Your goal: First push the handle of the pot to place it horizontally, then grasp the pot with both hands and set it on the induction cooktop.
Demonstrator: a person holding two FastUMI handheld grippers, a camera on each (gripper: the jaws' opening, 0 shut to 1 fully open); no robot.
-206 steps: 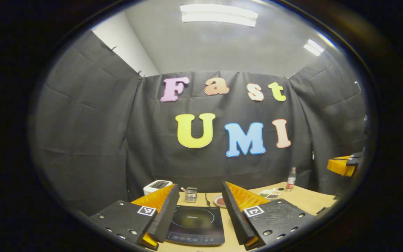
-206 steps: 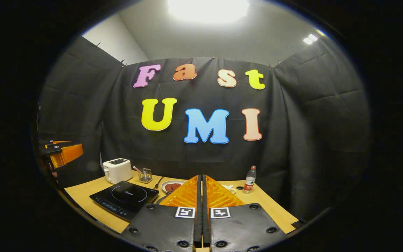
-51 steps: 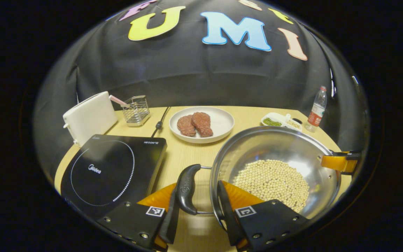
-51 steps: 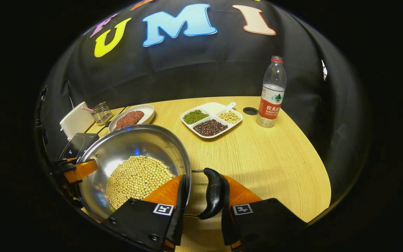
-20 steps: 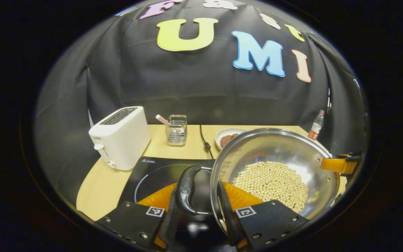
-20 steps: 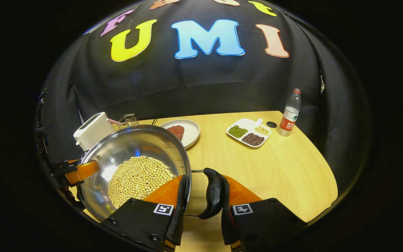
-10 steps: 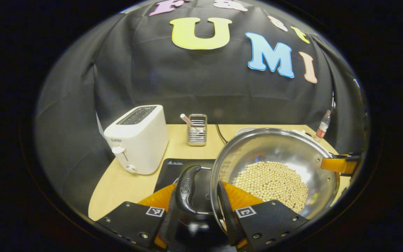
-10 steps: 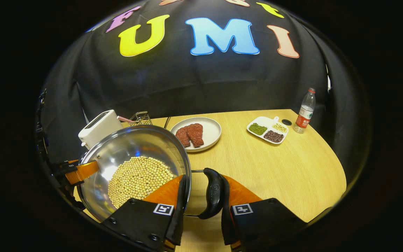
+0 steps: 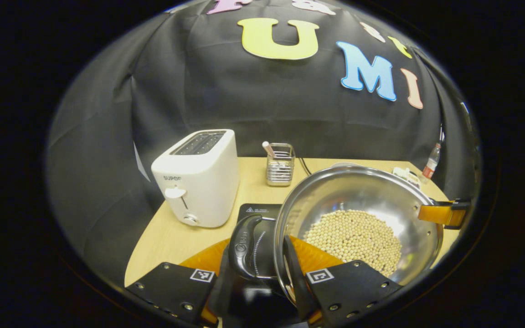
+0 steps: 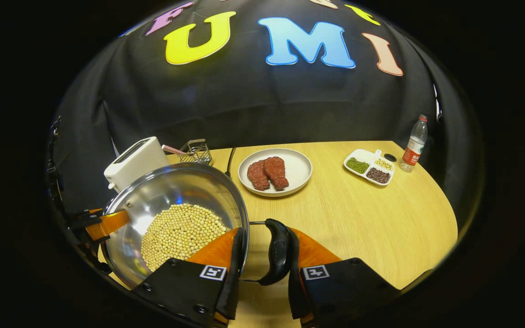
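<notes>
1. Over the cooktop (image 9: 255,210) at the left of the worktop (image 10: 362,218), the pot (image 9: 358,228) hangs in a two-sided carry, its shallow bowl loaded with pale beans (image 9: 353,237).
2. Left claw (image 9: 257,269) straddles the pot's left side: one finger outside the black loop handle (image 9: 243,246), the other inside the rim. Both seem to bear on pot and handle, so I read it as clamped.
3. Right claw (image 10: 262,266) mirrors that in the right gripper view, closed around the other black handle (image 10: 278,257) and the rim beside it.
4. Whether the base already touches the glass cannot be told; the pot's own body hides it.
5. To land this well, in my judgement: keep both claws level with each other so the beans don't slide to one side, and bring the pot down straight, not at a slant.
6. Centre it on the cooktop's ring; the toaster (image 9: 196,177) stands just beside the cooktop, so no drifting left.
7. Behind, the utensil rack (image 9: 280,164) and the plate of meat (image 10: 275,171) sit well apart from the landing spot.
8. Only open both claws once the weight is fully on the glass, and together.
</notes>
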